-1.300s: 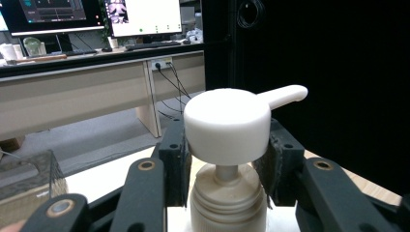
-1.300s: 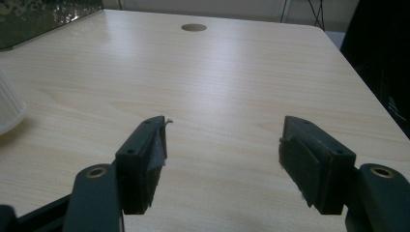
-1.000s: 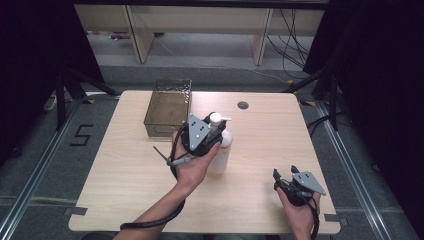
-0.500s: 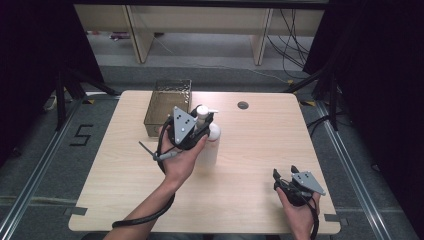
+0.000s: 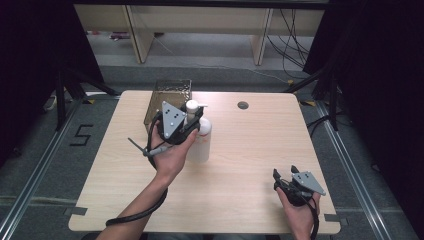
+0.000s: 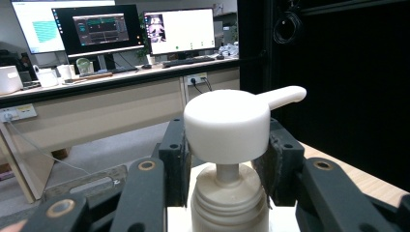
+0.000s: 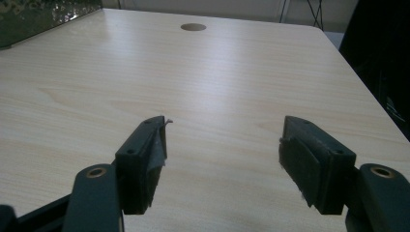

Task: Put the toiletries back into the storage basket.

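Observation:
A white pump bottle (image 5: 203, 144) stands upright near the middle of the wooden table (image 5: 250, 150), just right of a mesh basket. My left gripper (image 5: 195, 120) is shut on its neck under the pump head. In the left gripper view the white pump head (image 6: 227, 123) sits between the two black jaws, its spout pointing right, and my left gripper (image 6: 227, 166) clamps the neck. My right gripper (image 5: 284, 176) rests low at the table's front right corner, held in a hand. Its jaws stand wide apart over bare wood, so the right gripper (image 7: 225, 150) is open.
A dark wire-mesh basket (image 5: 170, 89) stands at the back left of the table, its corner (image 7: 43, 14) at the top left of the right gripper view. A round cable hole (image 5: 243, 105) lies at the back centre. Desks with lit monitors (image 6: 99, 26) stand beyond.
My left gripper has carried the pump bottle leftward, closer to the mesh basket. The right gripper has stayed where it was.

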A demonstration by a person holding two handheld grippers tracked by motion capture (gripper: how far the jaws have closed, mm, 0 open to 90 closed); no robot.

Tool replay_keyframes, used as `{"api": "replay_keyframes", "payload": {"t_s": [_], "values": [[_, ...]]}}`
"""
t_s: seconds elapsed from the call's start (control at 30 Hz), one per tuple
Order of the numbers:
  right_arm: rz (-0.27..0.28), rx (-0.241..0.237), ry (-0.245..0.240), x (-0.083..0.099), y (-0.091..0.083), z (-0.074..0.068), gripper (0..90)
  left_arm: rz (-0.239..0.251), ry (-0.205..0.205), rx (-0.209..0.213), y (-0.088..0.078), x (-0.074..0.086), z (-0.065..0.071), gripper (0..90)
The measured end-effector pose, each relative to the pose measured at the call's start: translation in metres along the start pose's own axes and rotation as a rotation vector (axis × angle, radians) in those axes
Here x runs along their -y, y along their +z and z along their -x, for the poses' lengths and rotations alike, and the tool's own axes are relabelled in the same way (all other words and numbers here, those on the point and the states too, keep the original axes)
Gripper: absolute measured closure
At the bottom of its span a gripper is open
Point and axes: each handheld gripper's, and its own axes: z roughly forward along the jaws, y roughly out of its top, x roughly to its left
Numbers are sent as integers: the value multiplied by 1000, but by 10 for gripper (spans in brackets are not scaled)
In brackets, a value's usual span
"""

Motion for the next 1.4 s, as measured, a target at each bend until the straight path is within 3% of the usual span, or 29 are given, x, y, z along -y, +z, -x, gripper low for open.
{"api": "replay_keyframes", "payload": {"t_s": [0.03, 0.1, 0.13, 0.53, 0.7, 0.77, 0.8, 0.97, 1.0, 1.4], "values": [[5, -17, 3, 0, 1, 0, 343, -1, 3, -3, 0, 0, -1, 592], [2, -4, 32, 0, 0, -3, 343, -1, 3, -9, -1, 0, -4, 592], [8, 6, -11, 0, 0, 0, 343, 4, 12, -12, -1, 0, -6, 592], [5, 13, -24, 0, 0, 0, 343, 7, 6, -41, -5, -4, -24, 592], [3, 13, -26, 0, 0, 0, 343, 8, -5, -58, -6, -6, -31, 592], [-7, 12, 29, 0, 0, -4, 343, 8, -7, -63, -6, -6, -34, 592], [1, 14, 12, 0, 0, -3, 343, 8, -8, -65, -6, -6, -35, 592], [-7, 14, 16, 0, 0, -4, 343, 5, -6, -78, -6, -7, -42, 592], [6, 16, -24, 0, 1, -1, 343, 4, -8, -83, -6, -8, -43, 592], [-7, 2, -7, 0, 1, -2, 343, 8, -6, -118, -6, -11, -57, 592]]}}
